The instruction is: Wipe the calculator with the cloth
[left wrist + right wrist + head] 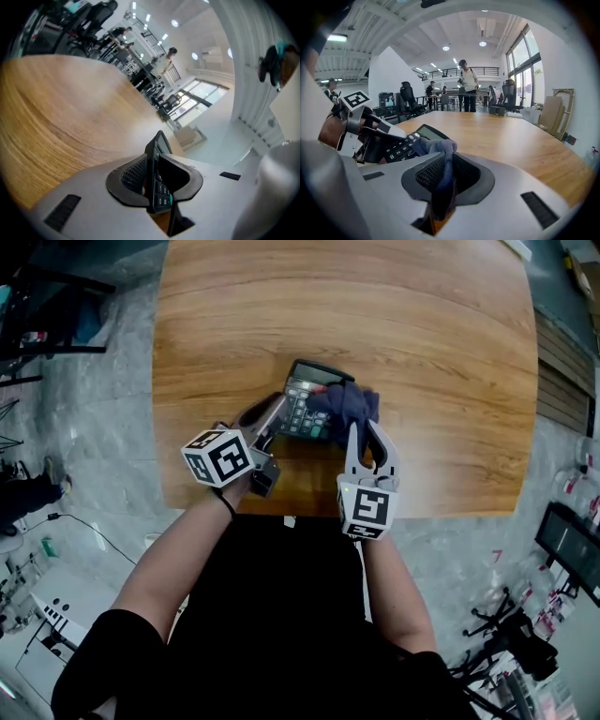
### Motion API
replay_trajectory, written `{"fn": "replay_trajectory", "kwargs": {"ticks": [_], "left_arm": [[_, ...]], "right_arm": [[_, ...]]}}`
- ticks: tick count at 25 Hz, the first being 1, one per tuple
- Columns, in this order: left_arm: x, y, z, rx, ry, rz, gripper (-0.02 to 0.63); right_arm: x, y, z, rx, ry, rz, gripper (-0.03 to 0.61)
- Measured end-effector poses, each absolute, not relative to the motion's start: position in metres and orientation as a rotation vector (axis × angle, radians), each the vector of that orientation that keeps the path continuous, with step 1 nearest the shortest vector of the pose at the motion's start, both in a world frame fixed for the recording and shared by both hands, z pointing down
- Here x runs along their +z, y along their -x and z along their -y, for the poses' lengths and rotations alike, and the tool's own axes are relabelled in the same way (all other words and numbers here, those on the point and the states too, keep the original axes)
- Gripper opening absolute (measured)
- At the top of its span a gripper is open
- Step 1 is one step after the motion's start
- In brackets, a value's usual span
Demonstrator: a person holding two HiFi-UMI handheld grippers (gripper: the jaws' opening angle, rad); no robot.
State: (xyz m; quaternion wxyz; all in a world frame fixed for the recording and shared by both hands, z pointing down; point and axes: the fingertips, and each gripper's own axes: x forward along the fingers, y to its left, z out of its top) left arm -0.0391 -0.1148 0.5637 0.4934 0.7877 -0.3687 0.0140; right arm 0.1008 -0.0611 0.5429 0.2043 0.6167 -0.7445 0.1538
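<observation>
A dark calculator [305, 390] with a grey display lies near the front middle of the wooden table [422, 334]. A bluish-grey cloth [345, 401] is bunched over its right side. My left gripper [272, 416] is shut on the calculator's near left edge. In the left gripper view the calculator [161, 149] stands edge-on between the pads of the left gripper [157, 180]. My right gripper [366, 429] is shut on the cloth. In the right gripper view the cloth [436, 146] rises from the right gripper [443, 180] and drapes toward the calculator [405, 143].
The table's front edge [431, 512] runs just under both grippers, with grey floor beyond it. Wood stretches bare behind and to both sides of the calculator. Chairs and a standing person [468, 84] are far behind the table. Equipment [37, 615] sits on the floor at left.
</observation>
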Motion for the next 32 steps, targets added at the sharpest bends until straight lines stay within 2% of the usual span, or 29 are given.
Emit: {"fn": "replay_trajectory", "kwargs": {"ticks": [8, 13, 20, 25, 29, 32], "left_arm": [[0.576, 0.046, 0.114, 0.357, -2.104, 1.065, 0.075], [0.582, 0.038, 0.107, 0.618, -2.223, 1.182, 0.063], [0.579, 0.038, 0.109, 0.620, -2.245, 1.226, 0.061], [0.521, 0.027, 0.112, 0.542, -2.322, 1.216, 0.038], [0.441, 0.022, 0.110, 0.391, -2.455, 1.261, 0.017], [0.392, 0.016, 0.096, 0.292, -2.542, 1.283, 0.008]], "right_arm": [[0.558, -0.137, 0.057, 0.416, -1.842, 1.853, 0.057], [0.580, -0.144, 0.046, 0.530, -1.813, 1.818, 0.057], [0.588, -0.142, 0.051, 0.657, -1.737, 1.822, 0.057], [0.508, -0.157, 0.051, 0.450, -1.843, 1.868, 0.058], [0.433, -0.134, 0.054, 0.340, -1.833, 2.088, 0.057], [0.391, -0.103, 0.051, 0.229, -1.755, 2.275, 0.017]]}}
